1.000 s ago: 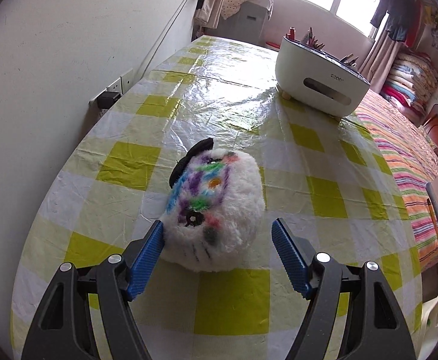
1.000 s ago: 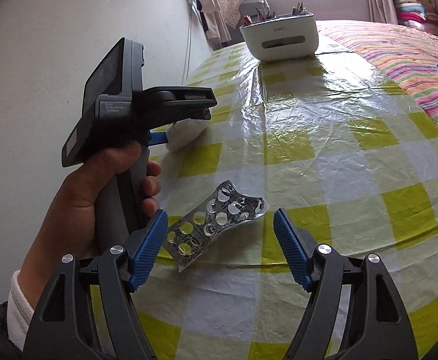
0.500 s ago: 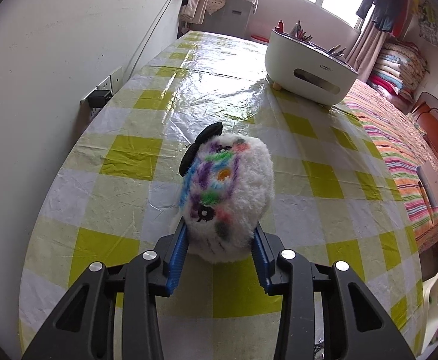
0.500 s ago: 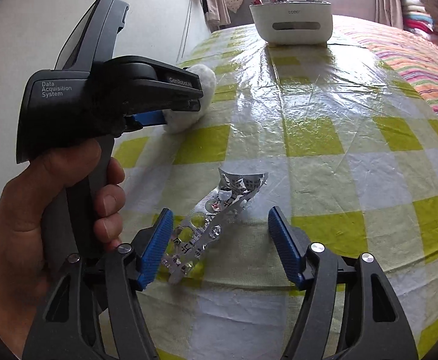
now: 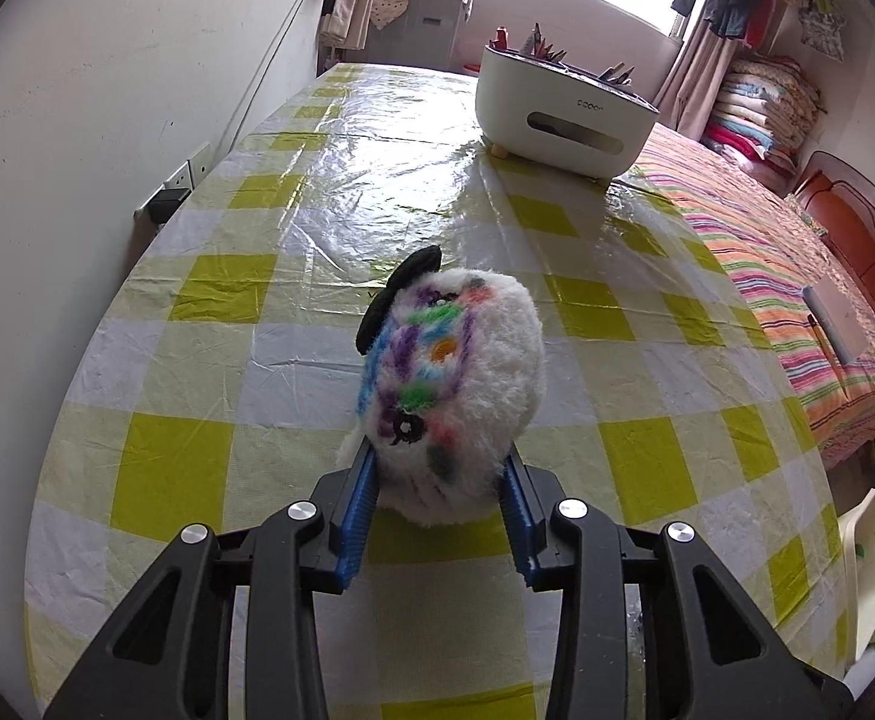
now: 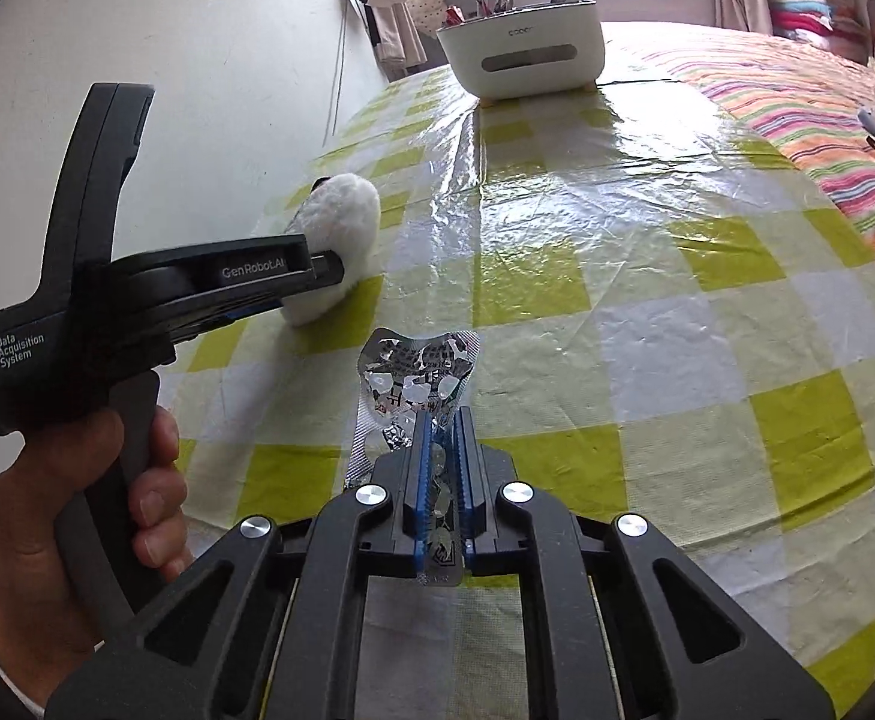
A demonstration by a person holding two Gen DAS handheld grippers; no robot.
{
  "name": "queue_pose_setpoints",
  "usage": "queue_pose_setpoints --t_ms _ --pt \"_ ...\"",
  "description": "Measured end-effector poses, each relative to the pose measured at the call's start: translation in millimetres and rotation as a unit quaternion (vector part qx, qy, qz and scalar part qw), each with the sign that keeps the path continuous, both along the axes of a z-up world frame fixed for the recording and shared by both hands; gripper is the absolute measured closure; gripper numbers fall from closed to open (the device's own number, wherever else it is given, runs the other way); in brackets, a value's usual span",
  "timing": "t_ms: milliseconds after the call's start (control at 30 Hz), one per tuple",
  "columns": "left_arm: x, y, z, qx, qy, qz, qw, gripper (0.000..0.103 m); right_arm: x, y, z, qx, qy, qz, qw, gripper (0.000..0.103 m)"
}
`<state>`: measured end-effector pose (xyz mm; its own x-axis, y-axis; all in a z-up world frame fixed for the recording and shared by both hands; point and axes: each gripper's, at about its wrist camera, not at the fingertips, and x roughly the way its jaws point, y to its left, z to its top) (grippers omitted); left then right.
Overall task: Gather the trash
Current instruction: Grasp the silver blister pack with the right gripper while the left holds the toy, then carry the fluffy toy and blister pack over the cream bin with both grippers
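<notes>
Both grippers have just clamped down! The left gripper (image 5: 437, 483) was wide around the fluffy white plush ball (image 5: 452, 396) a second ago; now its jaws are closing the last bit, blue pads sunk into the fur on both sides, the ball tilted up well on the near side of the white desktop bin (image 5: 563, 114). The right gripper (image 6: 442, 468) has snapped fully together on the crumpled empty blister pack (image 6: 416, 378), whose foil end sticks up past the fingertips, also well short of the bin and just beside the plush ball. So both pieces look secured; I'd judge the carry to the bin at the far end of the checked tablecloth (image 5: 635, 450) comes next.
</notes>
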<state>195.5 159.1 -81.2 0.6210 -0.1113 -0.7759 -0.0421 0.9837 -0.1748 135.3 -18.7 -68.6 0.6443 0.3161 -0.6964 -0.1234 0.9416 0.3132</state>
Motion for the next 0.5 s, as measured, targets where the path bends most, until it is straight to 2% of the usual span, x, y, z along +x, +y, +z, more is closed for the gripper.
queue_pose_setpoints --t_ms 500 --pt "-11 -82 8 0.009 -0.001 -0.083 0.9965 0.067 -21 -80 18 0.029 -0.019 -0.071 0.997 0.096"
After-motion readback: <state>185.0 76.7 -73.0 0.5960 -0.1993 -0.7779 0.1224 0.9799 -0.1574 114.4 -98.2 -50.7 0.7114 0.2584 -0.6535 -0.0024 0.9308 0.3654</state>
